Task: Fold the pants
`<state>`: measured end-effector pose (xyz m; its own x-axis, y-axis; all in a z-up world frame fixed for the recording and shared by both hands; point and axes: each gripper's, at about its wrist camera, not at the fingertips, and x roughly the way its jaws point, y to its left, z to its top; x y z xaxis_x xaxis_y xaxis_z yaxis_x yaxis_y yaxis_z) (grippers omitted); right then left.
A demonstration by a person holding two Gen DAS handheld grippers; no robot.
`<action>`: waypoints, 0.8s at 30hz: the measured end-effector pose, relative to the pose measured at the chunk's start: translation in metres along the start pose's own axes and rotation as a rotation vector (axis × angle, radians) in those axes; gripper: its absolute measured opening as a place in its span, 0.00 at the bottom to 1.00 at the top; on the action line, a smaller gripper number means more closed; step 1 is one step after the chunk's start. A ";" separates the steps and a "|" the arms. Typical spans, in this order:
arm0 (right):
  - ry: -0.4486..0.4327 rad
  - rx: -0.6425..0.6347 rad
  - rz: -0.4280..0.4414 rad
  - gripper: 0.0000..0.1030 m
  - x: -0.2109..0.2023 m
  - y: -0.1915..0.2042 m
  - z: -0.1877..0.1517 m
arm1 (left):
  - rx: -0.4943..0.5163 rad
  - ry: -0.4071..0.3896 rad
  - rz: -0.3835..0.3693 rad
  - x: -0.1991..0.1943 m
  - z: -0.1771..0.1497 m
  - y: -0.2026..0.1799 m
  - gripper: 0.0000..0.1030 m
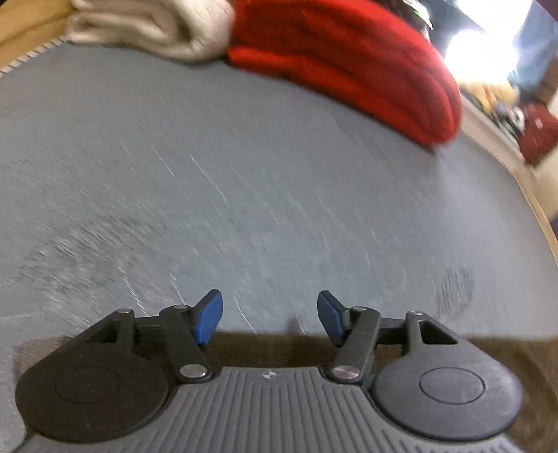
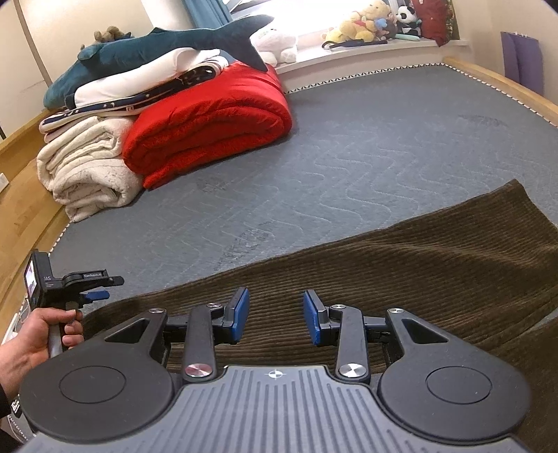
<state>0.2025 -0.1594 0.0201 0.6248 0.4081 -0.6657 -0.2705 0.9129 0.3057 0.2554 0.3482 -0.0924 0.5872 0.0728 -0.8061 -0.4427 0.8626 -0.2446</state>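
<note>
Brown corduroy pants [image 2: 418,265] lie flat across the near part of a grey mattress [image 2: 348,146]. My right gripper [image 2: 275,313] hovers over the pants' near-left part, jaws apart, nothing pinched between its blue pads [image 2: 240,310]. At the left of the right wrist view, a hand [image 2: 45,334] holds my left gripper [image 2: 104,288] at the pants' left end. In the blurred left wrist view the left gripper [image 1: 270,317] stands open over the pants' edge [image 1: 272,348], with only fabric and mattress [image 1: 244,174] behind the gap.
A folded red blanket [image 2: 209,122] and a rolled cream blanket [image 2: 87,163] lie at the mattress's far left, with folded bedding and a shark plush [image 2: 157,45] on top. Soft toys [image 2: 366,24] line the windowsill. A wooden bed frame [image 2: 505,80] borders the mattress.
</note>
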 end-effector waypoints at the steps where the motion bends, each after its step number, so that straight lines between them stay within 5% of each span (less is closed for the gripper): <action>1: 0.002 0.003 -0.001 0.36 0.001 -0.001 0.000 | 0.018 0.030 -0.022 0.004 -0.001 0.001 0.64; 8: 0.004 0.009 -0.019 0.36 0.000 -0.013 0.002 | 0.127 0.133 -0.182 0.003 -0.006 0.019 0.59; 10: 0.002 0.012 -0.027 0.36 -0.001 -0.017 0.002 | 0.171 0.131 -0.179 -0.002 -0.008 0.018 0.49; 13: -0.004 0.026 -0.042 0.36 -0.005 -0.024 0.002 | 0.295 0.111 -0.107 -0.011 -0.013 0.006 0.15; 20: -0.033 0.060 -0.102 0.36 -0.016 -0.046 0.004 | 0.456 0.037 -0.063 -0.062 -0.020 -0.020 0.05; 24: -0.070 0.138 -0.145 0.36 -0.033 -0.070 0.007 | 0.671 0.038 -0.075 -0.117 -0.048 -0.048 0.03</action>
<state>0.2059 -0.2372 0.0256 0.7005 0.2667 -0.6619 -0.0742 0.9497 0.3041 0.1754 0.2744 -0.0125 0.5705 -0.0063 -0.8213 0.1225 0.9894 0.0774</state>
